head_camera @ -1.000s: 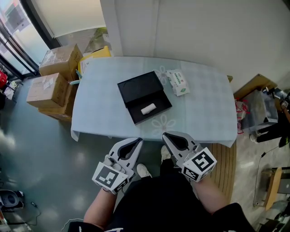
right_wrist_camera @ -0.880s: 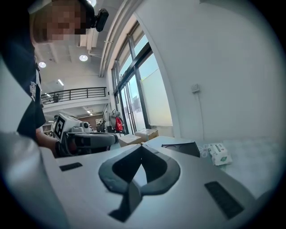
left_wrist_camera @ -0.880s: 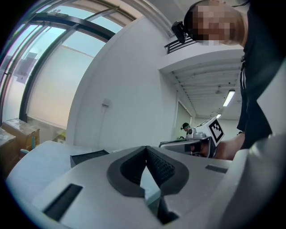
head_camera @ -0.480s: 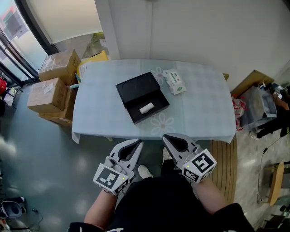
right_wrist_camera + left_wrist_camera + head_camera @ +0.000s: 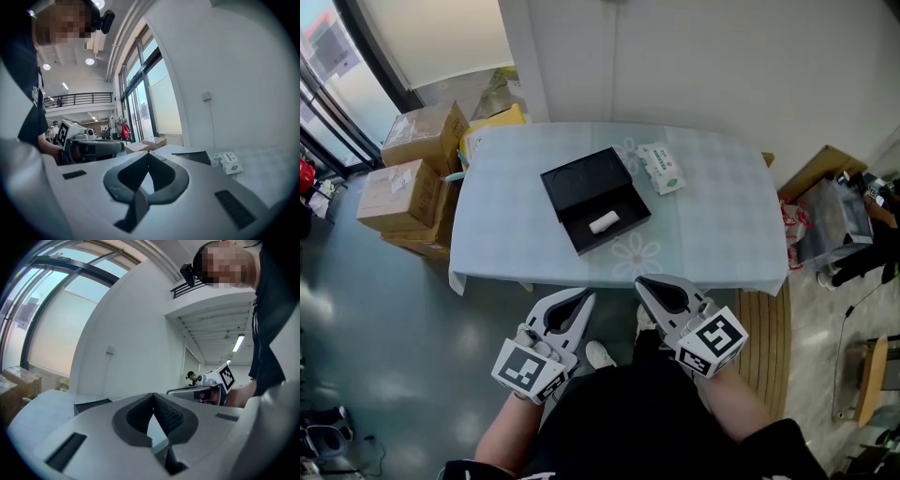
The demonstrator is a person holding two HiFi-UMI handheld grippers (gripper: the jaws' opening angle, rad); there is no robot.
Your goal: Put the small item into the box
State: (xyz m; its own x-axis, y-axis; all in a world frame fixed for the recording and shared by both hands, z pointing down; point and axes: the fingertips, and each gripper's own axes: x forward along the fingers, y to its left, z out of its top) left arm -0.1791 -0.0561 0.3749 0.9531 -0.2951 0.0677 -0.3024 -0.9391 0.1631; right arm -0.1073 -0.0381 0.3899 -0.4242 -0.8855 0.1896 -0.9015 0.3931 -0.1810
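Observation:
An open black box [image 5: 595, 199] lies on the pale blue table [image 5: 722, 234]; its lid is folded back toward the far left. A small white item [image 5: 603, 223] rests inside the box's tray. Both grippers are held close to the person's body, short of the table's near edge. My left gripper [image 5: 586, 293] is shut with its tips touching and nothing between them. My right gripper [image 5: 641, 280] is likewise shut and empty. The box lid [image 5: 91, 405] shows dark past the left jaws, and the box [image 5: 199, 156] appears beyond the right jaws.
A white and green tissue pack [image 5: 662, 169] lies right of the box, seen as the pack [image 5: 229, 162] in the right gripper view. Cardboard boxes [image 5: 408, 173] are stacked on the floor left of the table. A wooden stand [image 5: 825, 173] and clutter sit at the right.
The view shifted slightly between one second ago and half a second ago; since then nothing has visibly changed. Both grippers stay shut in the same place.

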